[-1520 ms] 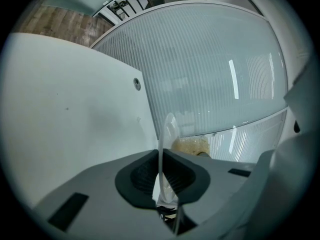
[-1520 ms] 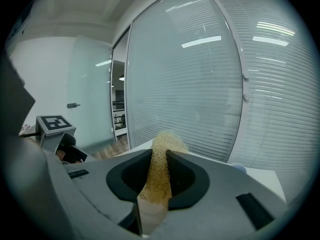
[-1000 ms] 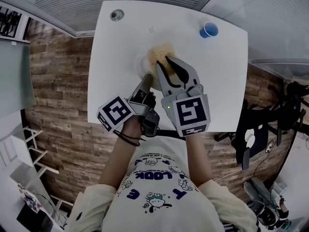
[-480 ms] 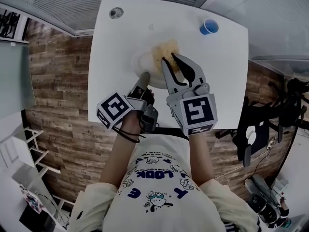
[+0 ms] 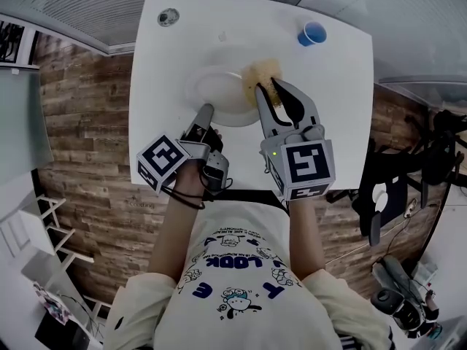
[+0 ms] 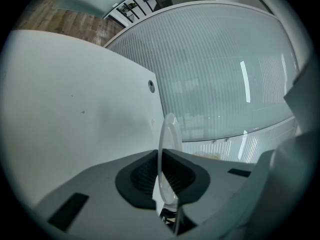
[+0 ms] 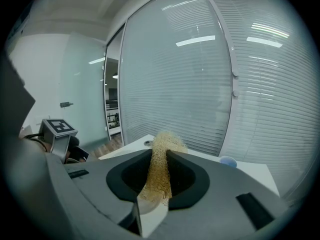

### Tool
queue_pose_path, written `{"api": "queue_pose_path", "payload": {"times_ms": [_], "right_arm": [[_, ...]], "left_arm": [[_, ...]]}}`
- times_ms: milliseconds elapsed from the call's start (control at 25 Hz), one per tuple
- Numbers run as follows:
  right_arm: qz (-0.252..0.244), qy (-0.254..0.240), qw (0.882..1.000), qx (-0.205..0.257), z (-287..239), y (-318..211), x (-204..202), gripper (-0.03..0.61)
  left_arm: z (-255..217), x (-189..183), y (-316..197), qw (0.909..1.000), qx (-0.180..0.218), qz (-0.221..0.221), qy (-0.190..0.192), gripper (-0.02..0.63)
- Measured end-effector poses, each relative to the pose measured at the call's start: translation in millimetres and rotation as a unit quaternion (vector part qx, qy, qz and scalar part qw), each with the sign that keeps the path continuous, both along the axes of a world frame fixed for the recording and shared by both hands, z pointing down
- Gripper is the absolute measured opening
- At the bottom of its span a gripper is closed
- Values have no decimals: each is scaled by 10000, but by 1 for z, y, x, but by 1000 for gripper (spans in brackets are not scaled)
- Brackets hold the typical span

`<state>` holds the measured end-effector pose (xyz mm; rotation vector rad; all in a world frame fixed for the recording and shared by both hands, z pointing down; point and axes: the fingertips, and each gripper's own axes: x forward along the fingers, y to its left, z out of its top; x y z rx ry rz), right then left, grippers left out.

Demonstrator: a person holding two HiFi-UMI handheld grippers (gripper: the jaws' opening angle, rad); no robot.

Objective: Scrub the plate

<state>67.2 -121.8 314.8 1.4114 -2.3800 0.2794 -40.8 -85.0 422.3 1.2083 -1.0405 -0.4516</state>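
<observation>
A clear round plate (image 5: 215, 93) rests on the white table (image 5: 328, 122). My left gripper (image 5: 203, 113) is shut on its near rim. In the left gripper view the plate (image 6: 169, 134) stands edge-on between the dark pads (image 6: 142, 176). My right gripper (image 5: 274, 87) is shut on a tan fibrous scrubber (image 5: 263, 74), which sits at the plate's right rim. In the right gripper view the scrubber (image 7: 161, 164) is pinched between the pads and sticks out past them.
A blue cup (image 5: 312, 33) stands at the table's far right, also seen as the blue cup (image 7: 228, 160) in the right gripper view. A small round grommet (image 5: 168, 17) is set in the far left corner. Wooden floor surrounds the table.
The right gripper has carried the scrubber to the right, from over the plate's middle to its right rim. More of the plate now shows. The left gripper has shifted slightly left and nearer.
</observation>
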Motion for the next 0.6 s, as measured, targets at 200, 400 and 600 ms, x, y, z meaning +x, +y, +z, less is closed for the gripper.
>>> {"api": "queue_pose_path", "payload": {"times_ms": [200, 400, 600], "right_arm": [[129, -20, 9999, -59, 6, -1, 9, 84], [253, -52, 9995, -206, 18, -8, 20, 84], [330, -58, 9990, -310, 28, -10, 29, 84]], "left_arm": [[10, -7, -5, 9999, -39, -13, -114, 38], [33, -10, -11, 9994, -268, -96, -205, 38], [51, -11, -11, 9983, -469, -128, -322, 38]]}}
